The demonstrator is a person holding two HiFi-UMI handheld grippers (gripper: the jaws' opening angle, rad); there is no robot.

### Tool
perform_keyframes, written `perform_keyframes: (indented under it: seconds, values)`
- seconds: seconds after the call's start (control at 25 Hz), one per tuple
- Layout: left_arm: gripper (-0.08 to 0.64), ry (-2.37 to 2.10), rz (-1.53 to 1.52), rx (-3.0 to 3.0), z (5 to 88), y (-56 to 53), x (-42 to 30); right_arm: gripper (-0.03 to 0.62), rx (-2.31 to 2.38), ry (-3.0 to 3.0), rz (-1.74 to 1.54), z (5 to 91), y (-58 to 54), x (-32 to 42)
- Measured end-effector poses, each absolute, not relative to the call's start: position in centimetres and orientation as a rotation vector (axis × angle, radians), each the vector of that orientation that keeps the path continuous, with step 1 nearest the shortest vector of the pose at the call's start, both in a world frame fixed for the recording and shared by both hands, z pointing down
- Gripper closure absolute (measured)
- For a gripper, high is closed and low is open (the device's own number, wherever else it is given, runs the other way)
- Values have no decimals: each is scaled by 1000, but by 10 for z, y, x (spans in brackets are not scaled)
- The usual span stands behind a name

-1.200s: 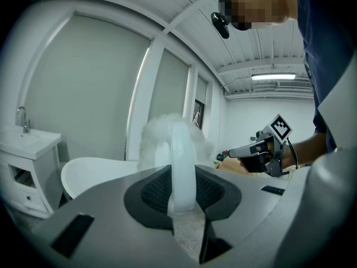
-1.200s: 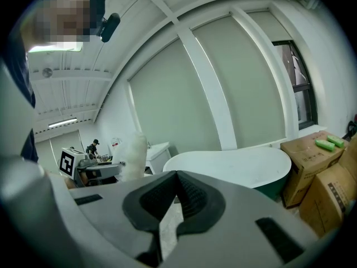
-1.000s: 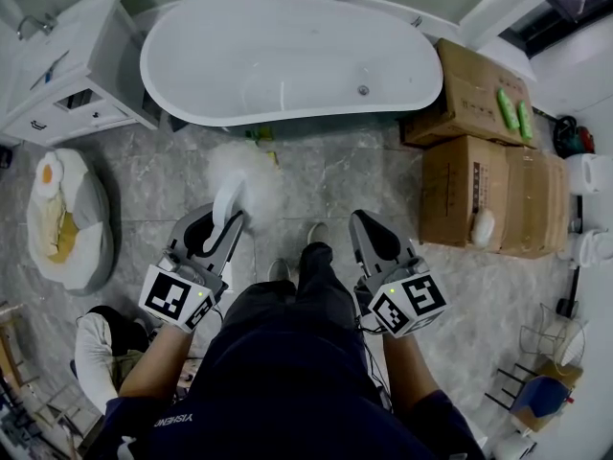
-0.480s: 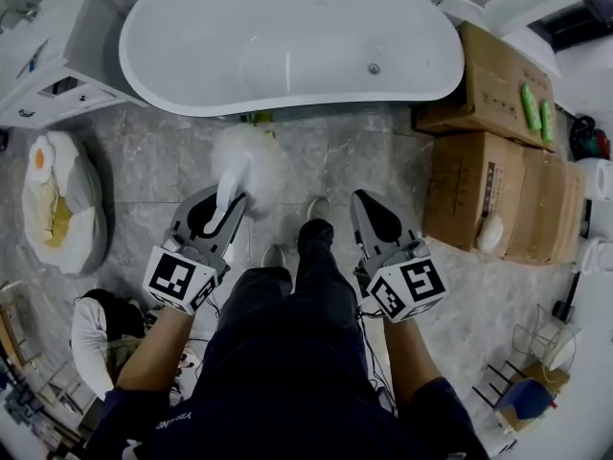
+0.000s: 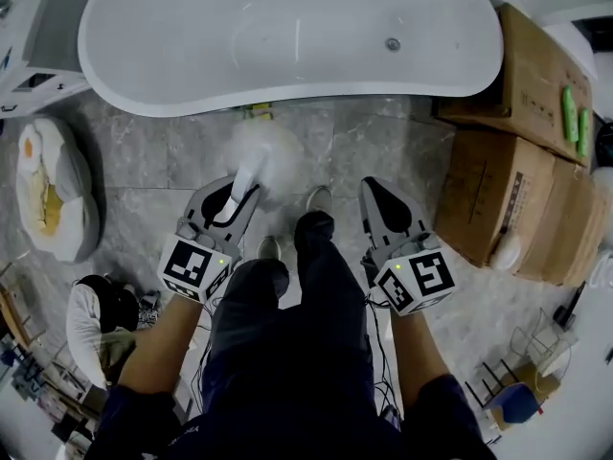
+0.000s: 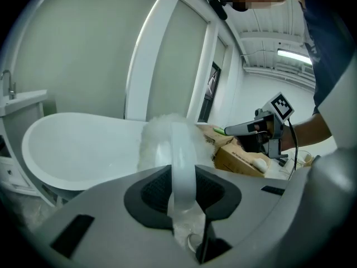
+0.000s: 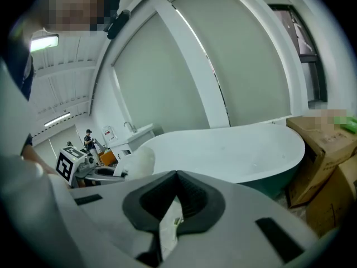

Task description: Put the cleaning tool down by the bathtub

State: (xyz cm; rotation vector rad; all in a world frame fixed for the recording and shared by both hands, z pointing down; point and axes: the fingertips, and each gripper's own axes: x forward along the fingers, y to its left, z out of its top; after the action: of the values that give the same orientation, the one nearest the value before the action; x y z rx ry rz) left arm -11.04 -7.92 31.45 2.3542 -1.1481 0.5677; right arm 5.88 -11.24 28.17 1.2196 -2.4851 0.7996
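The cleaning tool is a fluffy white duster (image 5: 265,156) on a flat white handle (image 5: 239,188). My left gripper (image 5: 235,197) is shut on that handle, and the fluffy head sticks out ahead of the jaws, over the grey floor just short of the white bathtub (image 5: 287,36). In the left gripper view the handle (image 6: 183,166) runs between the dark pads, with the duster head (image 6: 162,141) in front of the bathtub (image 6: 78,149). My right gripper (image 5: 381,199) is shut and holds nothing. In its own view the right gripper (image 7: 176,191) points at the bathtub (image 7: 234,149).
Cardboard boxes (image 5: 532,190) stand to the right of the tub, with green bottles (image 5: 575,113) on top. An egg-patterned cushion (image 5: 48,195) lies on the floor at the left, and a white cabinet (image 5: 29,60) stands beyond it. The person's feet (image 5: 316,201) are between the grippers.
The person has moved forward, so the tub now sits closer and both grippers are nearer to it. The left gripper still holds the duster and the right stays shut.
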Motion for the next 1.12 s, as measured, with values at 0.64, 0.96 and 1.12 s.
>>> perform_keyframes:
  seconds: [0.64,0.96,1.12]
  values:
    - [451,-1038,685,2356,571,-105,-80,588,1257,-2453,789,508,-143,89]
    - [451,-995,762,2360,683,-121,-68,588,1281,-2471,744,591,-149,98]
    - [451,-973,768,2382,719,-126,-54,588,1302,-2473,733,626,-150,105]
